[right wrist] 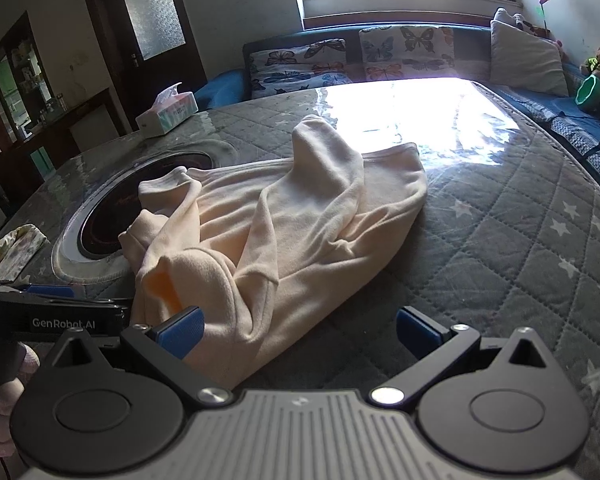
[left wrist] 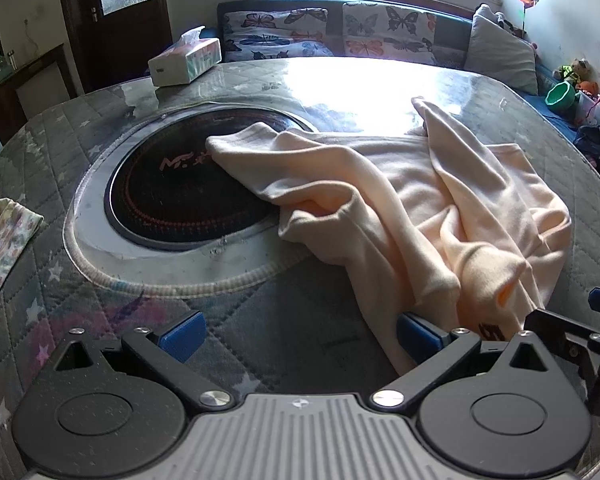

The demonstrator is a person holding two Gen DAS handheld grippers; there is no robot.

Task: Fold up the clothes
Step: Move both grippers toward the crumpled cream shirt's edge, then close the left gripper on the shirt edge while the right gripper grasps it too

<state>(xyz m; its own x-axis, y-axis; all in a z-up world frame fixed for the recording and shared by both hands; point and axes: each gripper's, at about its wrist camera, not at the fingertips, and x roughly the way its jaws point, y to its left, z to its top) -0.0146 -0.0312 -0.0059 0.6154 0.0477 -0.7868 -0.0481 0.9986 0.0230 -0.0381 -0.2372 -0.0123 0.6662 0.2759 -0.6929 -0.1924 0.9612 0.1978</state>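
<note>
A pale peach sweatshirt [left wrist: 420, 208] lies crumpled on the quilted table cover, one sleeve over the black round cooktop [left wrist: 180, 192]. My left gripper [left wrist: 300, 336] is open, with the near hem of the sweatshirt beside its right finger [left wrist: 416, 338]. In the right wrist view the sweatshirt [right wrist: 284, 216] lies ahead and left. My right gripper [right wrist: 300, 332] is open, with its left finger [right wrist: 182, 330] at the garment's near edge. The left gripper's body [right wrist: 56, 316] shows at the left edge there.
A tissue box [left wrist: 186, 60] stands at the table's far left corner. A floral cloth [left wrist: 0, 240] lies at the left edge. A sofa with butterfly cushions [left wrist: 340, 32] runs behind the table. A green cup [left wrist: 560, 96] and toys sit at the far right.
</note>
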